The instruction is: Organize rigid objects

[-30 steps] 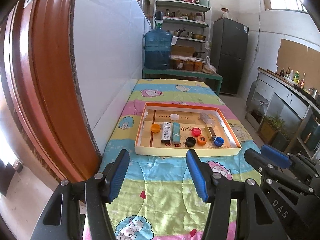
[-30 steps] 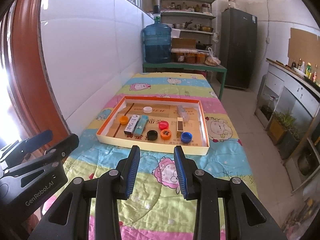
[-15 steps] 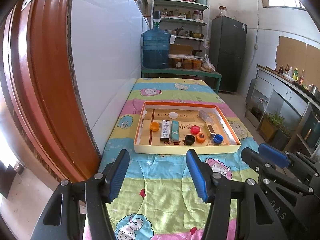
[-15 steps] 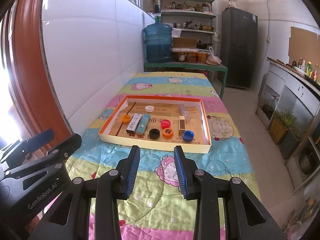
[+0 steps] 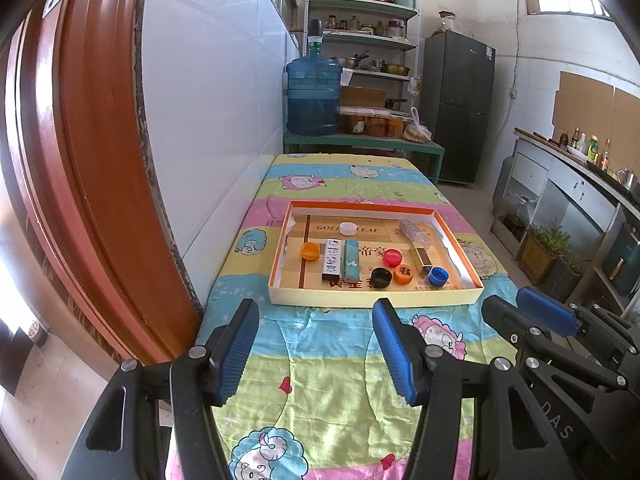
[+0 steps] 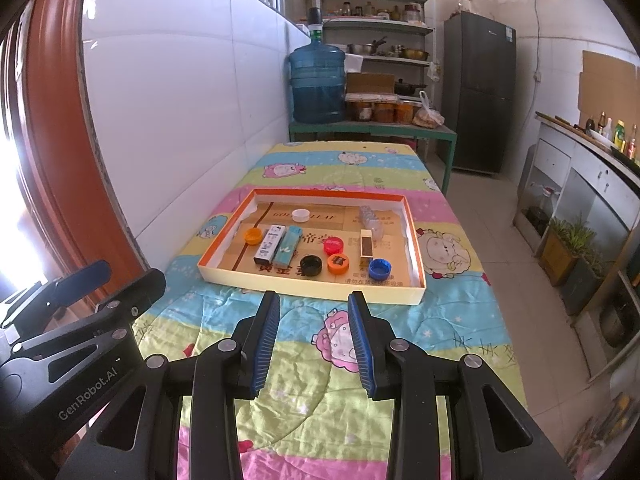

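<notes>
Hovering short of the tray (image 5: 372, 300), left gripper (image 5: 316, 344) gapes wide, holding nothing; right gripper (image 6: 314, 332) stands apart too, narrower, holding nothing. Caps (image 6: 338, 263), small boxes (image 6: 270, 243) and a clear bottle (image 6: 371, 219) lie scattered inside. Whether sorting is ahead or finished cannot be settled.

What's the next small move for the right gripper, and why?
Probably ease the right gripper forward over the tray's near wall toward the black cap. Both grippers are open and empty, short of the tray, and that cap lies nearest ahead.
</notes>
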### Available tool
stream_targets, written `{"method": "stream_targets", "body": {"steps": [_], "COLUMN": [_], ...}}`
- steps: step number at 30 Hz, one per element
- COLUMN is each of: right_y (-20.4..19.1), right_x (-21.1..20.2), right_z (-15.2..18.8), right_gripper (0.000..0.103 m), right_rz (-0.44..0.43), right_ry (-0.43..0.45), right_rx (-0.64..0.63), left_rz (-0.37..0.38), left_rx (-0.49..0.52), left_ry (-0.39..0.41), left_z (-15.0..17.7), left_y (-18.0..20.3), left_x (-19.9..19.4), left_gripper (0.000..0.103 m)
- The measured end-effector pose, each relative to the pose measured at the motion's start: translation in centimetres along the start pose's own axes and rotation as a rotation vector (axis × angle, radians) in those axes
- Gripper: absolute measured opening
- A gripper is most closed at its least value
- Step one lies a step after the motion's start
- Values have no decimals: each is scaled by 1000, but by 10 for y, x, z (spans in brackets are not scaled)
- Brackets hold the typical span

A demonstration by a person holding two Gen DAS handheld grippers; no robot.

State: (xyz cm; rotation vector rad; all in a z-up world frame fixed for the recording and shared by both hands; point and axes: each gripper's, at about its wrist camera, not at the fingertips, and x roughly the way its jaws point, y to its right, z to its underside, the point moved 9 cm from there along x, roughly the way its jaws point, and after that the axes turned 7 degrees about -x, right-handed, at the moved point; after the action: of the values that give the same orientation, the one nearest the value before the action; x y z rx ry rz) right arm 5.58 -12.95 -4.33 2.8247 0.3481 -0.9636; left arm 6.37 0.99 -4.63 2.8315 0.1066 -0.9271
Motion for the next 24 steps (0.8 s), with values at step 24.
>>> {"method": "stream_targets", "body": {"steps": [24], "right_y": [-3], "right_x": [4], "right_z": [2], "right_gripper": [36], "right_rz": [-5], "right_ry": [-6], "right_rx": [4], "left_rz": [-2], "left_rx": [-1], "left_ry": [-3], "left_z": [1], "left_y": [0], "left_x": [1], "left_gripper": [59]}}
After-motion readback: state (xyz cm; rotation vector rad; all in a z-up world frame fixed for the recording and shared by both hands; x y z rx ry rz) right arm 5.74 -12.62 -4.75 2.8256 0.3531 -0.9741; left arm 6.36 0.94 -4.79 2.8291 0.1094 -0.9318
